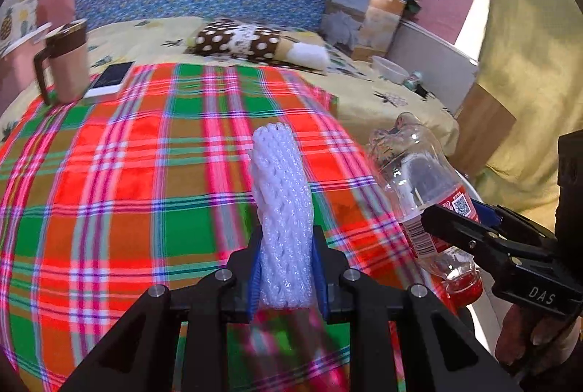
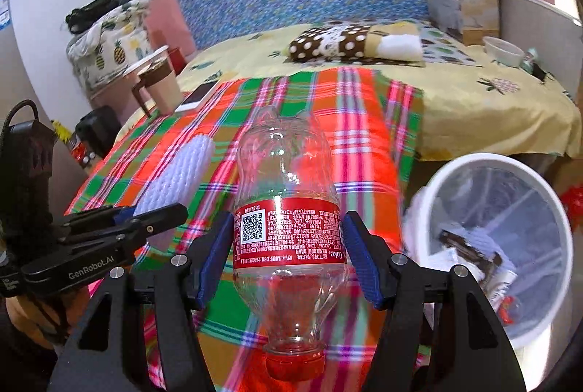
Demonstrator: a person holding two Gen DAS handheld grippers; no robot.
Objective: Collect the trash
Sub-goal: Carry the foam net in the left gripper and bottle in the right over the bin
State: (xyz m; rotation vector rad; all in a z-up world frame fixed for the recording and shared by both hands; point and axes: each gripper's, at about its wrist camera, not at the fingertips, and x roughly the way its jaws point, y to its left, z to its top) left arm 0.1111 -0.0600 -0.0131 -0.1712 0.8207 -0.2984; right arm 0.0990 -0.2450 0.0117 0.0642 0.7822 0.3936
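The left hand-held gripper [image 1: 286, 277] is pinching a white foam fruit net [image 1: 282, 210] between its narrow-set blue pads, and the net's long axis is running straight ahead, out past the fingertips over the plaid cloth [image 1: 120, 180] on the bed. To its right, the right hand-held gripper [image 2: 288, 259] is clamping an empty Coke bottle [image 2: 288, 228] across the red label with its jaws set wide, red cap pointing back toward the wrist and base pointing forward. The white trash bin [image 2: 563, 231], with 1 clear liner and some scraps already inside, is standing just right of the right hand-held gripper and lower down, so the bottle is likely the nearer load to drop, with the net well apart on the far side.
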